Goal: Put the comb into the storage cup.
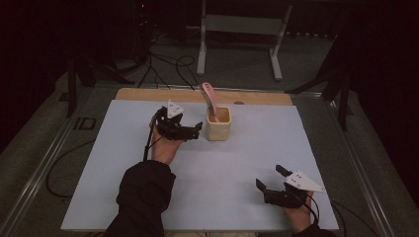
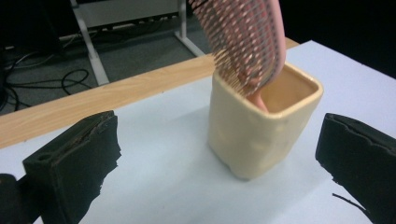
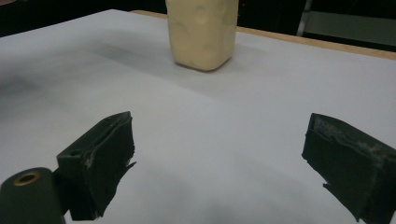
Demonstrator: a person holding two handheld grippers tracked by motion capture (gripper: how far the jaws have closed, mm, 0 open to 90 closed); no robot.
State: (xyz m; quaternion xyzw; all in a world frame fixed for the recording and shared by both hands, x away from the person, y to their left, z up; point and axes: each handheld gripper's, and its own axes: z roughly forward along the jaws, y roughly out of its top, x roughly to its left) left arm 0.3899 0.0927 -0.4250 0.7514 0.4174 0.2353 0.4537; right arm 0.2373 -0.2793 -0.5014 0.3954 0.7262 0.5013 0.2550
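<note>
— Where's your left tool (image 1: 195, 129) right now?

— Just beside the cream cup (image 1: 218, 124), on its left, low over the white worktop (image 1: 99, 163). My jaws are spread wide with nothing between them; in the left gripper view the cup stands a little ahead of the gap, toward the right jaw.

— And the brush?

— The pink hairbrush (image 1: 211, 99) stands in the cup, handle down, head leaning back out over the rim, bristles facing my left tool.

— Your right tool (image 1: 270, 179)?

— Near the worktop's front right corner, well apart from the cup. Its jaws are parted too, holding nothing; the right gripper view looks across bare white sheet to the cup far ahead.
</note>
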